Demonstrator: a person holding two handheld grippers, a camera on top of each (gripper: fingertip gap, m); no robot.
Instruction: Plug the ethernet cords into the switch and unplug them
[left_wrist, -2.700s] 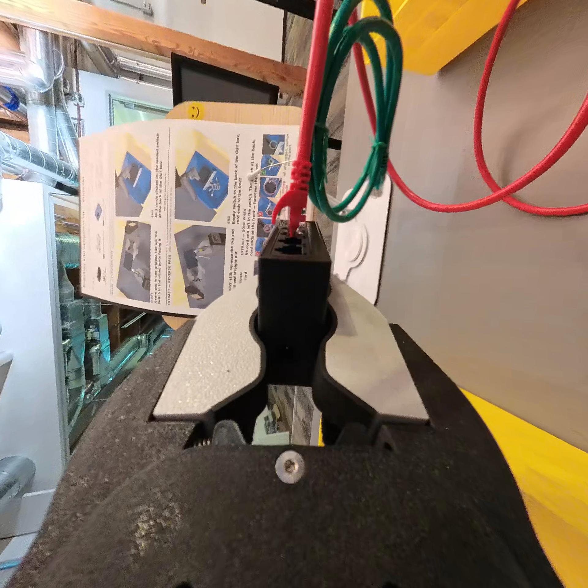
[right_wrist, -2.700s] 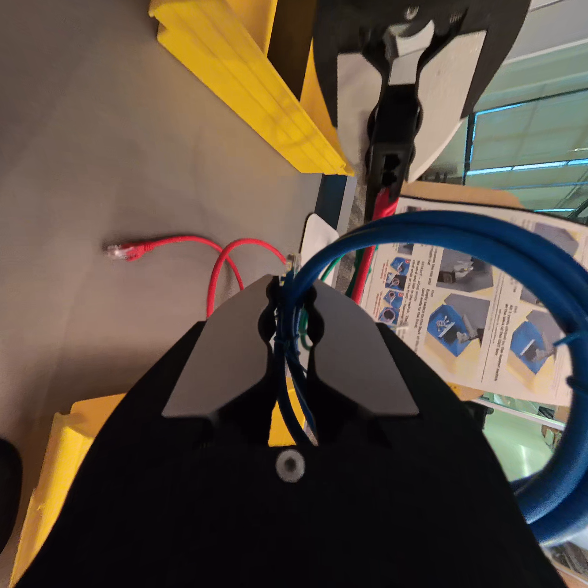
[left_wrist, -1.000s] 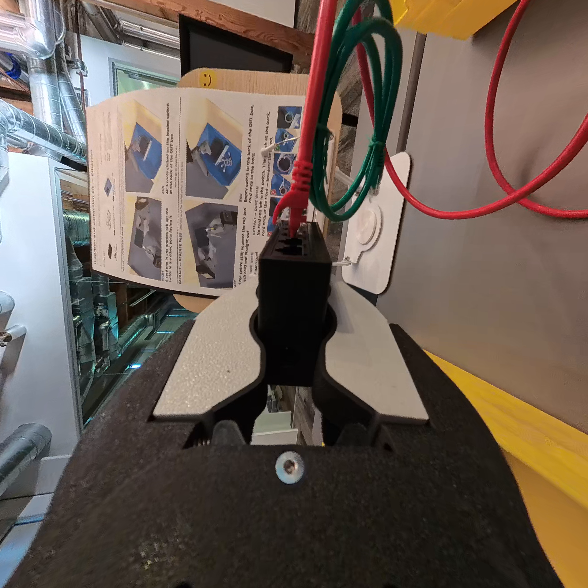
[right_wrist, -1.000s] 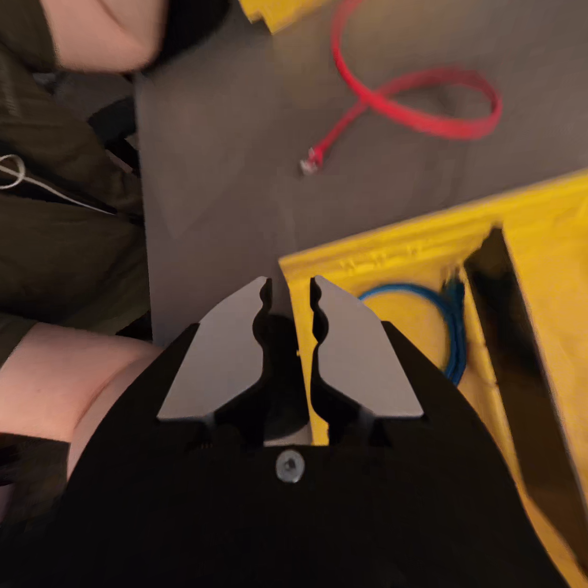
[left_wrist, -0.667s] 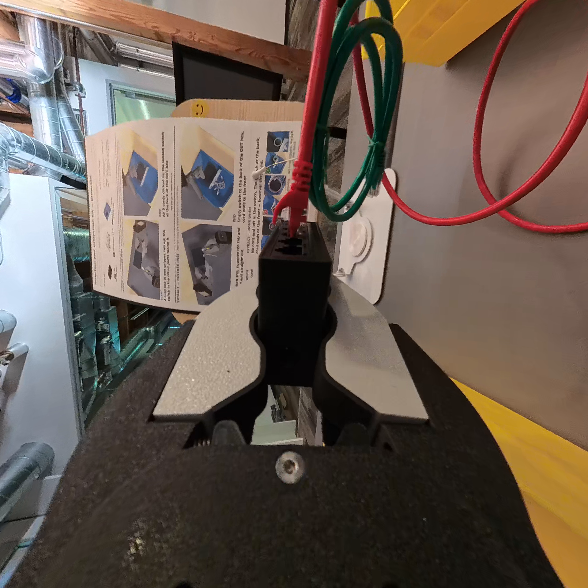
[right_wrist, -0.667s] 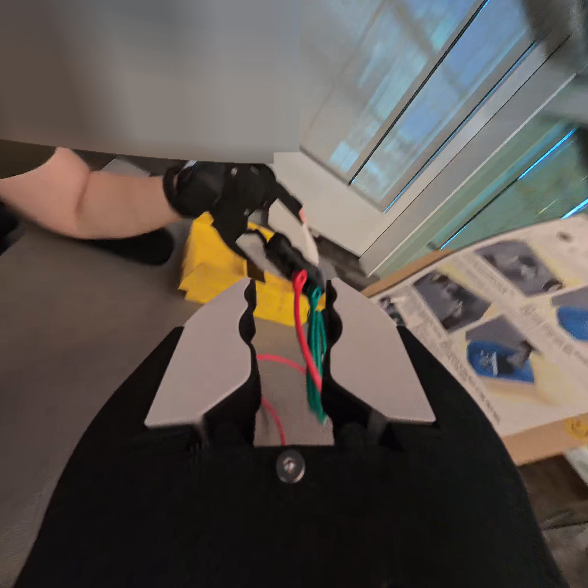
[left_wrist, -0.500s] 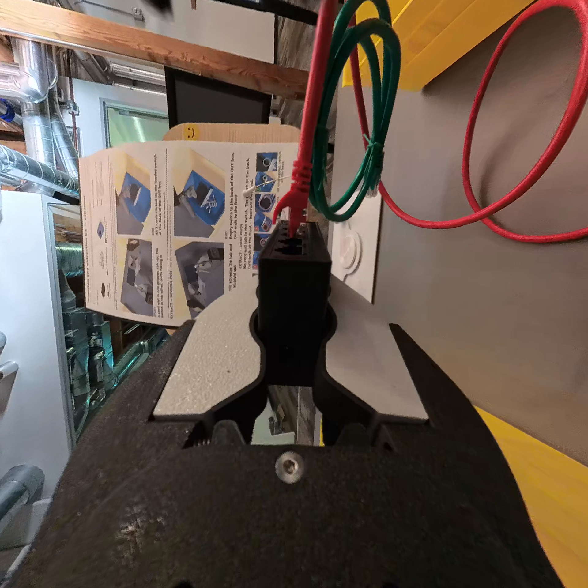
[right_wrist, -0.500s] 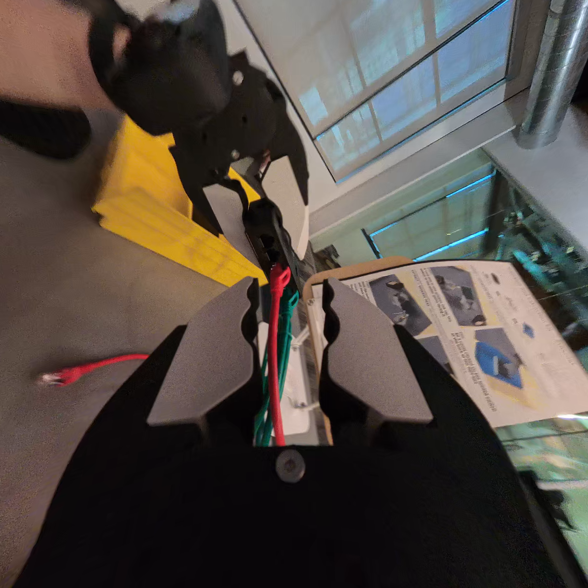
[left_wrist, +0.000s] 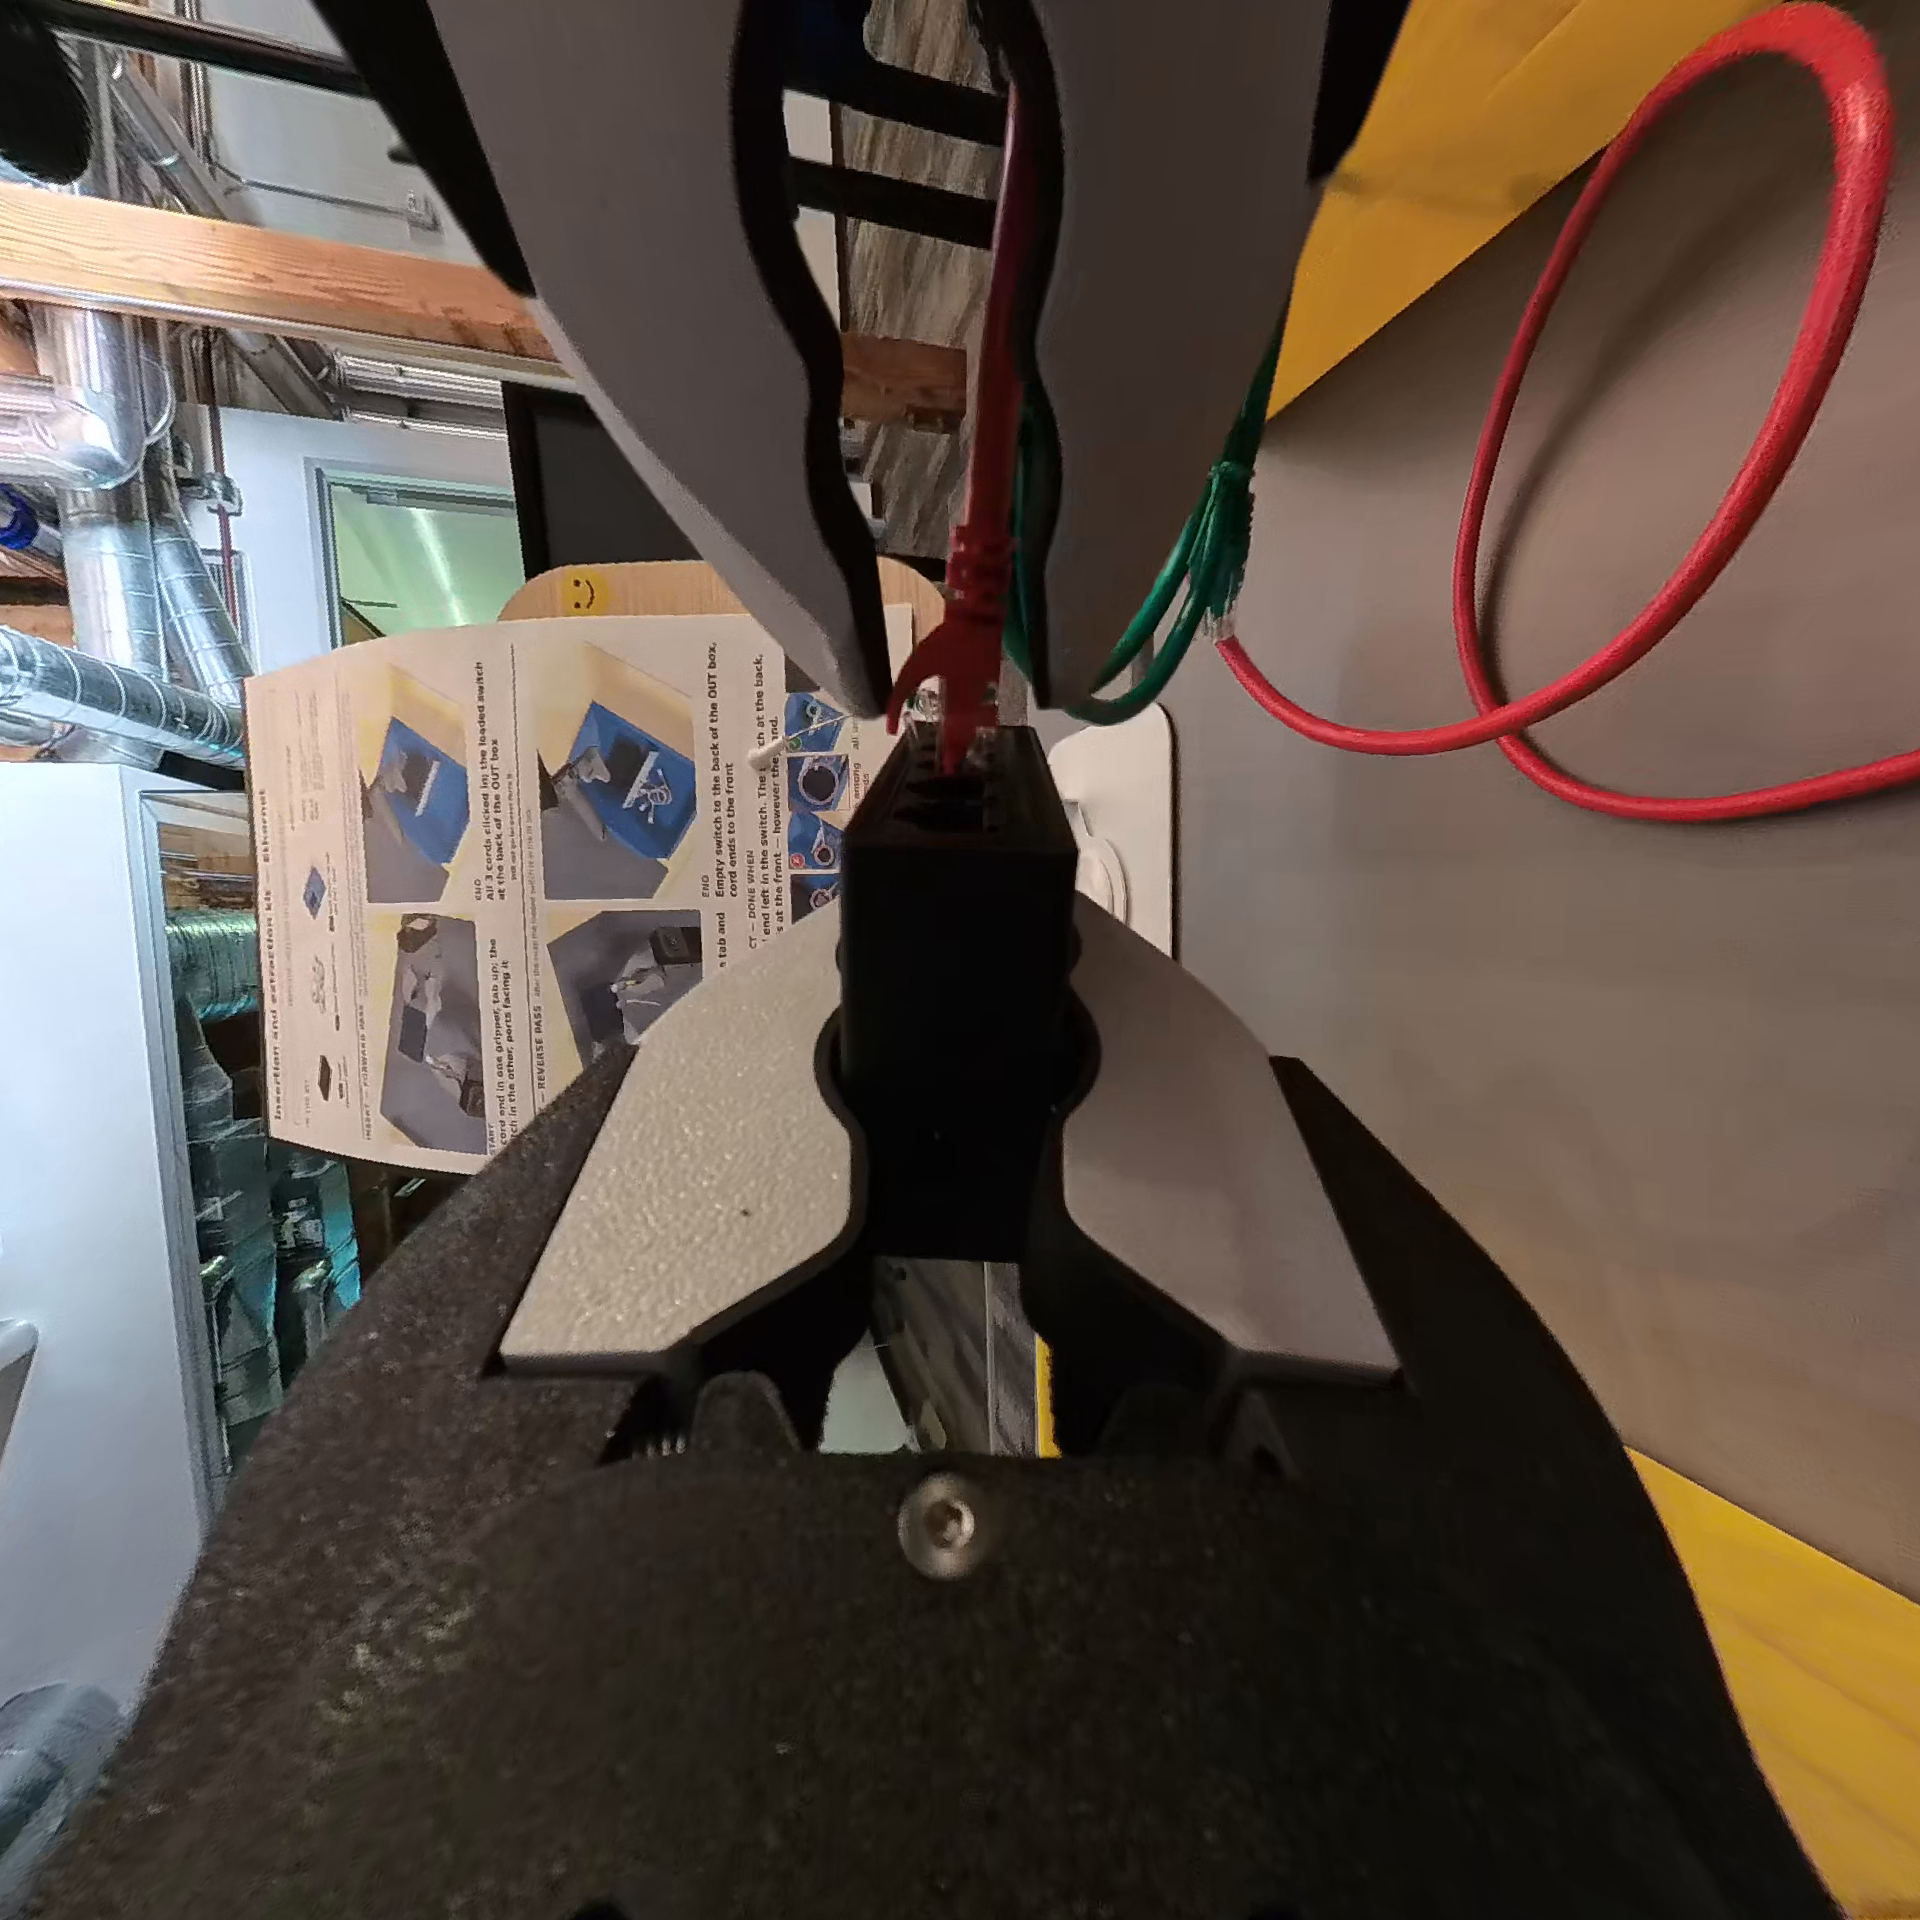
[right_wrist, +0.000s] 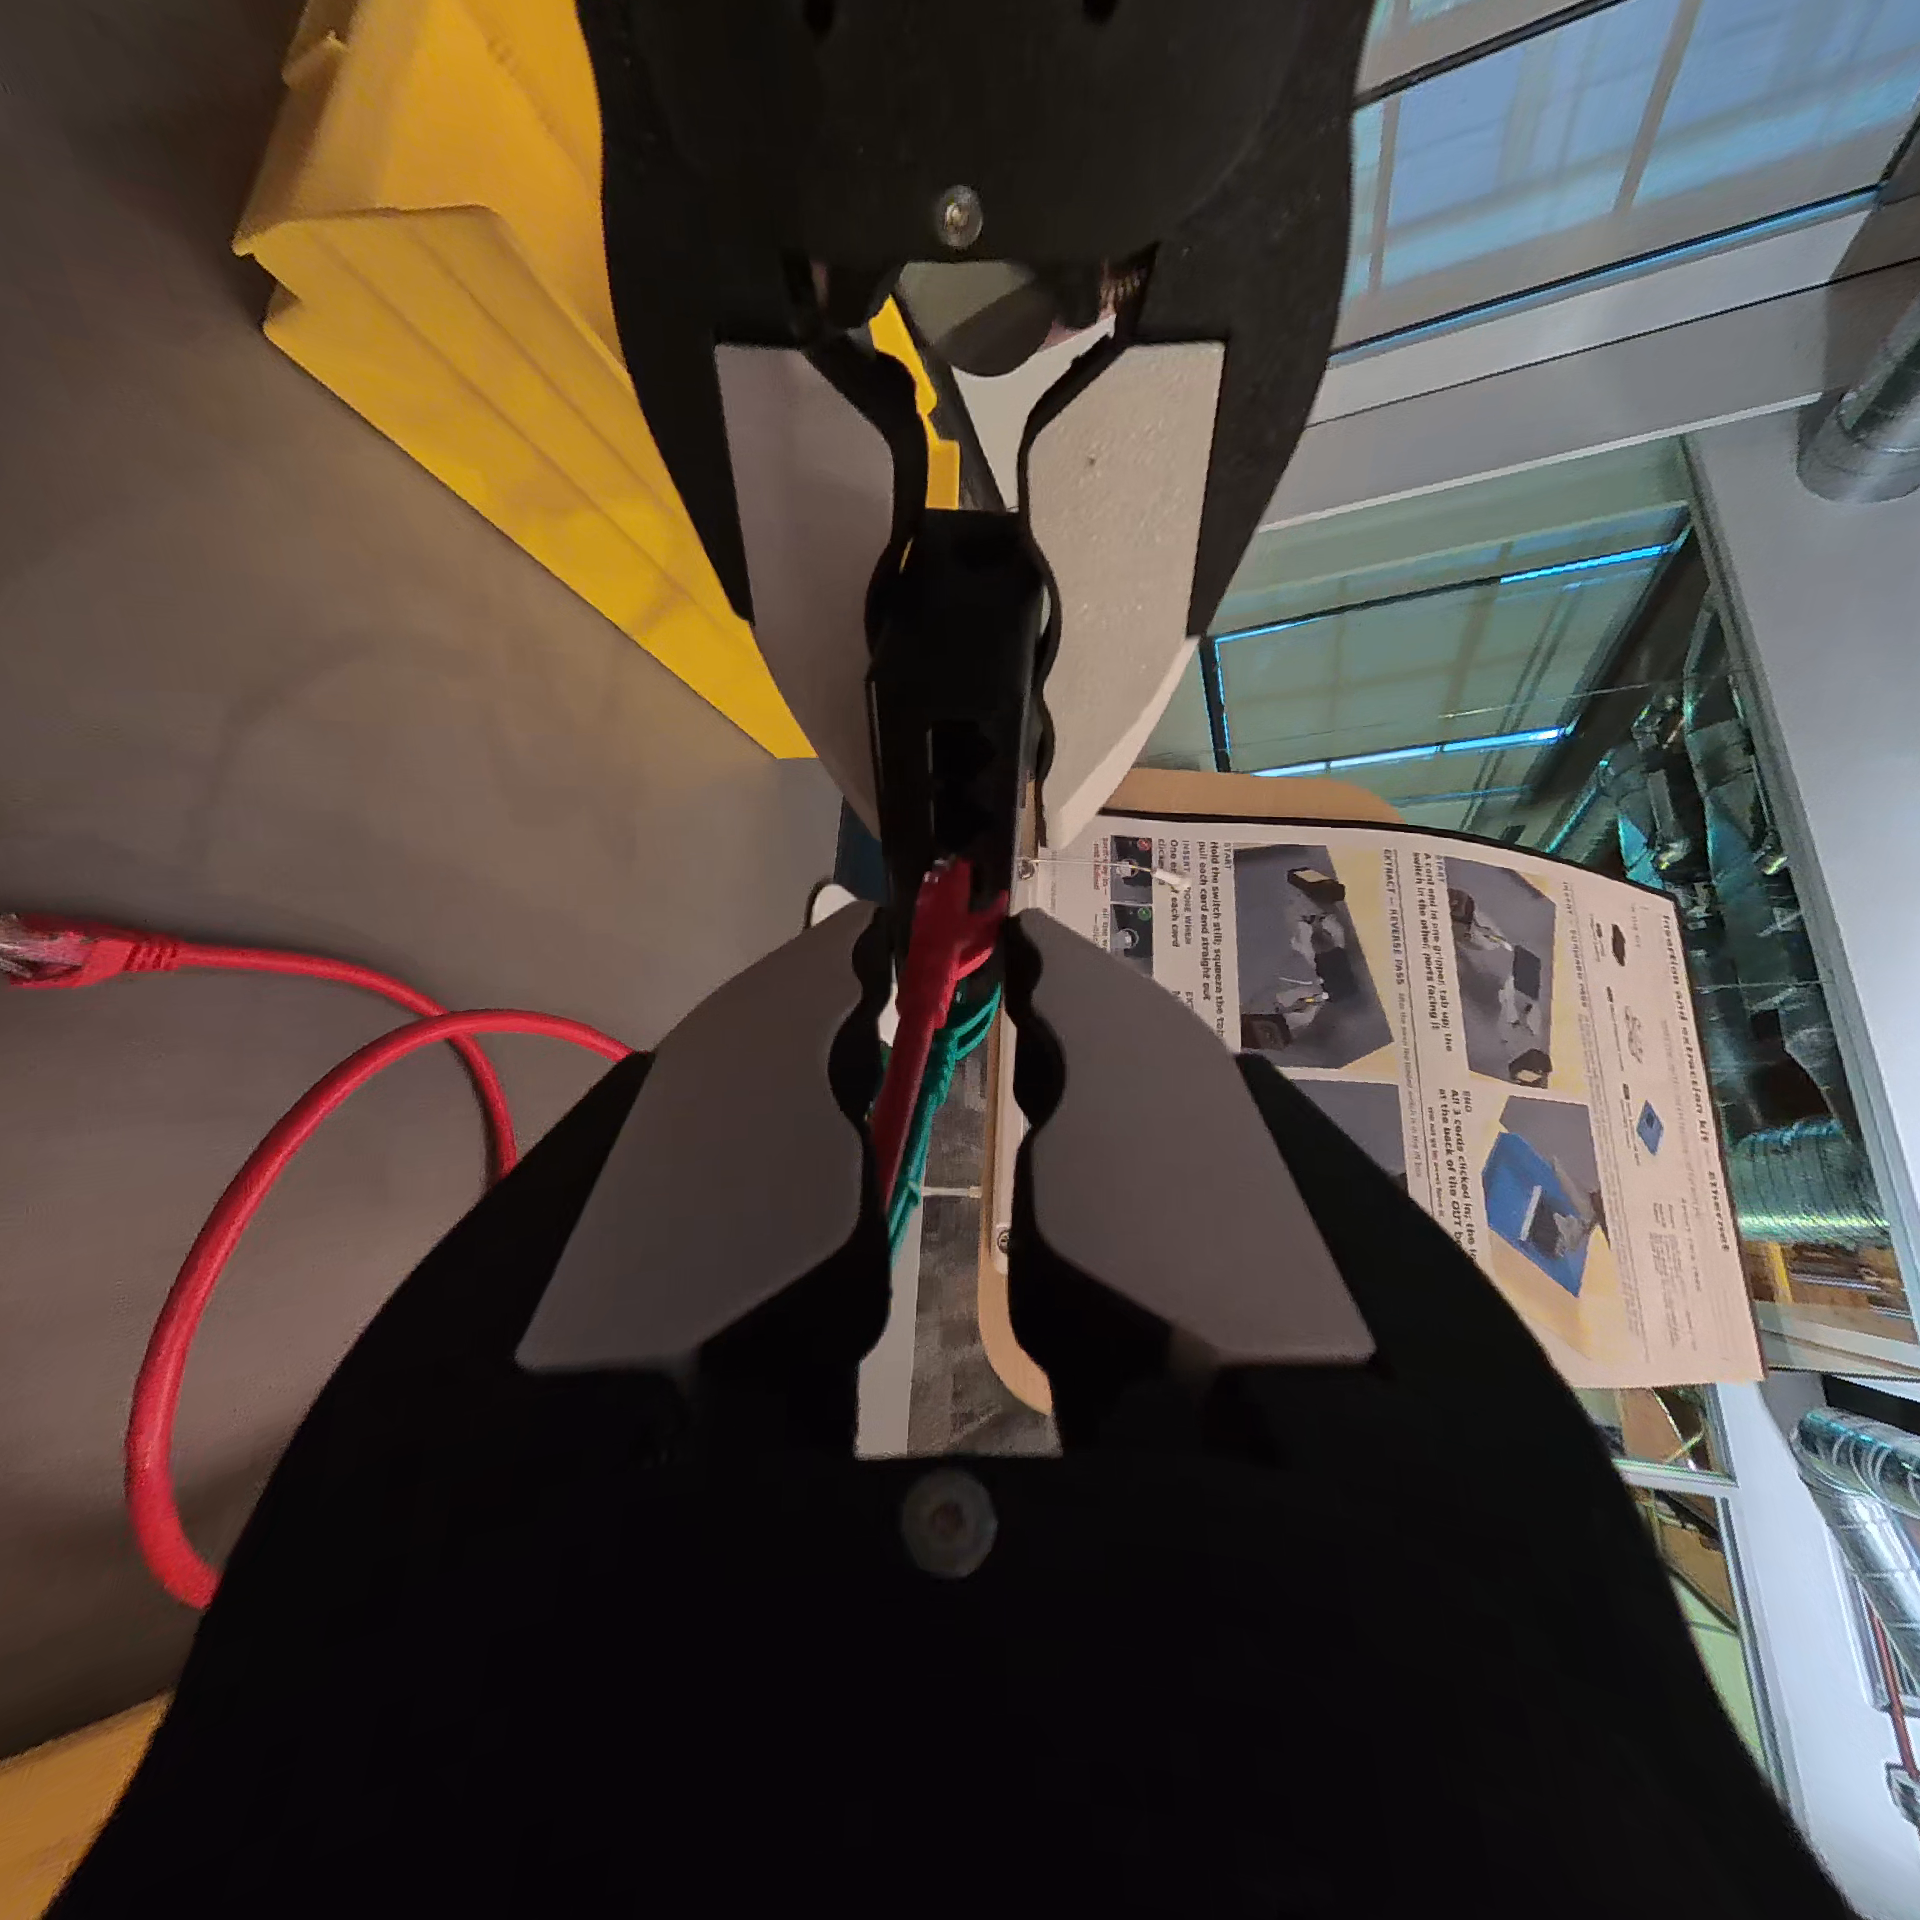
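The left hand-held gripper is pinching a small black ethernet switch between its two fingers. The switch sticks out past the fingertips, with its row of ports facing away from the camera.

A red ethernet cord is plugged into one port at the far end of the switch. The rest of the red cord loops over the grey counter, and its free plug lies flat there. A green ethernet cord, tied in a bundle, hangs just beside the red one. I cannot tell if the green cord is plugged into the switch.

The right hand-held gripper faces the left one, tip to tip. Its fingers are spread apart, one on each side of the red plug, and close to it. I cannot tell if they touch the plug.

A yellow bin sits on the counter behind the left gripper. Another yellow bin edge shows close by. A printed sheet with pictures stands on a wooden board at the counter's edge. A white flat piece lies on the counter near the switch.
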